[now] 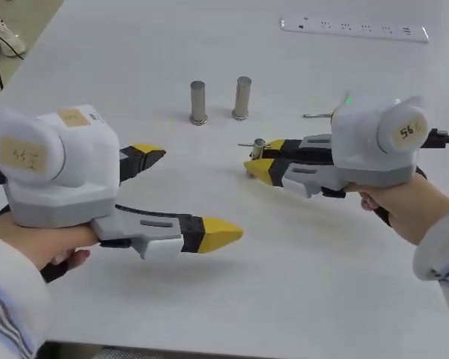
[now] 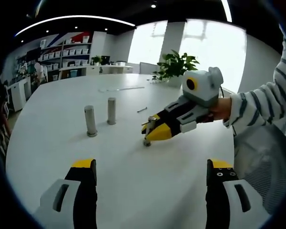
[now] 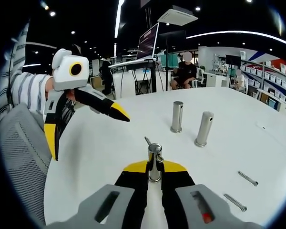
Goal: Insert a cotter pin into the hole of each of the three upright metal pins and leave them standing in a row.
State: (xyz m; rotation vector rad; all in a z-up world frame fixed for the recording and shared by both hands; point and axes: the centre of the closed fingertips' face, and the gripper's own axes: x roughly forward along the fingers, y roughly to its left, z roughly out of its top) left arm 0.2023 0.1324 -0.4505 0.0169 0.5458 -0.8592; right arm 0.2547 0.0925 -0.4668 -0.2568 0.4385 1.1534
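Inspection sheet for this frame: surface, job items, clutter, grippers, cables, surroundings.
Surface: white table, no marks seen.
Job's things: two upright metal pins side by side, no cotter pin seen in either; third metal pin with a cotter pin sticking out near its top; loose cotter pins on the table.
Clutter: power strip at the far edge.
Grippers: left gripper open, holding nothing; right gripper shut on the third metal pin.
Cables: black cable behind the right gripper.
Surroundings: shelves, plant, seated person.
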